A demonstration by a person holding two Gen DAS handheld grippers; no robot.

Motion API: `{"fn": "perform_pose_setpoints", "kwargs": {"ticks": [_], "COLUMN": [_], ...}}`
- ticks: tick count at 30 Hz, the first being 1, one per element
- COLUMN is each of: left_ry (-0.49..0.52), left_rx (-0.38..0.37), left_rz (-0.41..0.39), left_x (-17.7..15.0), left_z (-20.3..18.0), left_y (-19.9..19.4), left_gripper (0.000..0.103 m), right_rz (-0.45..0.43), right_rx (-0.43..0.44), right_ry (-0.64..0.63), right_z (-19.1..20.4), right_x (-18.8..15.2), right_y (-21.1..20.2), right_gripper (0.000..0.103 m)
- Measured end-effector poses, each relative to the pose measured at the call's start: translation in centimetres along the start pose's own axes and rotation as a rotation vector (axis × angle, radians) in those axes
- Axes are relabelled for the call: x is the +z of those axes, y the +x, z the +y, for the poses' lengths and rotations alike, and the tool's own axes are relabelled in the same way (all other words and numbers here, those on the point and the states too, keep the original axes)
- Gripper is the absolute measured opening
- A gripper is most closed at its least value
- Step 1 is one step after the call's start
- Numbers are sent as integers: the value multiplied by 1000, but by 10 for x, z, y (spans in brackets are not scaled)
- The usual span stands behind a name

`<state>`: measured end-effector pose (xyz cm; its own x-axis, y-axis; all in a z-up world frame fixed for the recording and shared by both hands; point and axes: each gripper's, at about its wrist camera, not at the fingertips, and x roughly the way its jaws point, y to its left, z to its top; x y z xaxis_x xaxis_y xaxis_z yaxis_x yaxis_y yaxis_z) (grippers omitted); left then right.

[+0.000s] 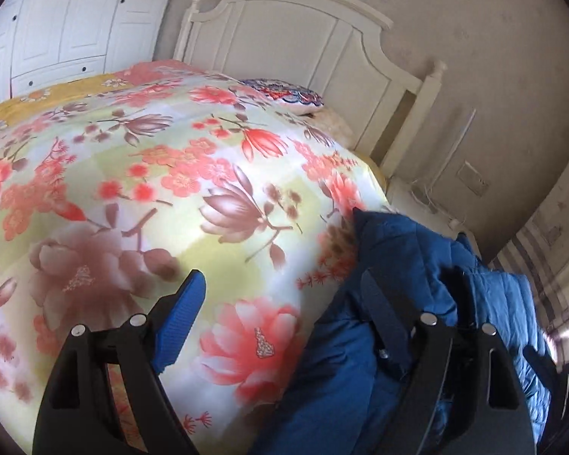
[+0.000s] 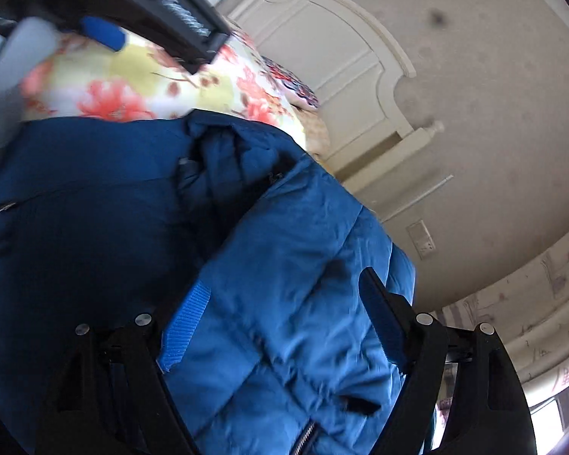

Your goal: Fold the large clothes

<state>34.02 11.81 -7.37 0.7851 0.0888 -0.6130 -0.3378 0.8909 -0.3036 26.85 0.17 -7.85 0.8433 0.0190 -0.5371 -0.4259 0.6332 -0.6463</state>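
Observation:
A blue padded jacket [image 1: 398, 265] lies bunched at the right edge of the bed, on a floral quilt [image 1: 151, 174]. My left gripper [image 1: 284, 295] is open above the quilt, with its right finger over the jacket's left edge. In the right wrist view the jacket [image 2: 292, 250] fills the lower frame, quilted and crumpled, a zipper showing at the bottom. My right gripper [image 2: 284, 314] is open with the jacket fabric lying between its wide-apart fingers. The left gripper [image 2: 140, 11] shows at the upper left of that view.
A white headboard [image 1: 292, 49] stands at the far end of the bed, with a patterned pillow [image 1: 288, 94] before it. White wardrobe doors [image 1: 76, 19] are at the far left. A beige wall [image 1: 493, 76] and a striped curtain [image 1: 542, 265] are on the right.

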Motion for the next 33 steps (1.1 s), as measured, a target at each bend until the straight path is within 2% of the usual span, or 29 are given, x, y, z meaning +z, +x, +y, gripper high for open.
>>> {"fn": "perform_pose_setpoints", "kwargs": {"ticks": [1, 2, 4, 6, 8, 10, 11, 13, 16, 17, 19, 21, 23, 24, 25, 26, 27, 31, 33], "left_ry": [19, 32, 62, 87, 133, 188, 219, 281, 330, 328, 306, 284, 273, 277, 283, 289, 295, 283, 282], "left_rx": [4, 3, -3, -16, -38, -62, -76, -97, -106, -106, -108, -108, -107, -106, -106, -106, -107, -110, -110], "left_rz": [1, -2, -20, -33, -42, -46, -47, -47, -43, -42, -35, -26, -21, -21, -24, -27, -28, -30, -38], "left_x": [0, -1, -2, -5, -7, -10, -13, -18, -22, -22, -20, -19, -19, -19, -19, -20, -20, -19, -19], "left_z": [-4, -6, -11, -15, -25, -36, -42, -55, -65, -65, -61, -57, -56, -56, -57, -58, -59, -56, -56], "left_y": [2, 1, -3, -8, -12, -15, -16, -18, -18, -17, -16, -14, -13, -13, -13, -14, -15, -15, -17], "left_gripper": [83, 83, 84, 85, 85, 87, 88, 89, 91, 91, 92, 92, 92, 92, 92, 92, 92, 92, 92], "right_rz": [-12, -49, -103, -147, -179, -176, -167, -112, 14, 55, 79, 102, 98, 98, 95, 85, 66, -61, -74], "right_rx": [42, 81, 132, 181, 218, 250, 276, 259, 316, 325, 329, 297, 290, 292, 292, 273, 261, 193, 169], "right_ry": [56, 147, 320, 577, 893, 1127, 1269, 1398, 1504, 1513, 1521, 1501, 1477, 1473, 1469, 1459, 1446, 1404, 1389], "right_z": [-12, -34, -72, -127, -189, -225, -243, -255, -245, -236, -225, -226, -225, -225, -225, -226, -230, -237, -238], "right_x": [0, -2, -14, -40, -94, -143, -181, -228, -264, -270, -270, -262, -260, -259, -262, -261, -266, -258, -254], "right_y": [0, -7, -24, -42, -56, -58, -54, -45, -17, -6, 2, 2, -2, 0, 0, -2, -12, -53, -62], "right_gripper": [38, 25, 18, 17, 16, 16, 16, 16, 16, 17, 18, 35, 40, 39, 34, 22, 17, 15, 15]}}
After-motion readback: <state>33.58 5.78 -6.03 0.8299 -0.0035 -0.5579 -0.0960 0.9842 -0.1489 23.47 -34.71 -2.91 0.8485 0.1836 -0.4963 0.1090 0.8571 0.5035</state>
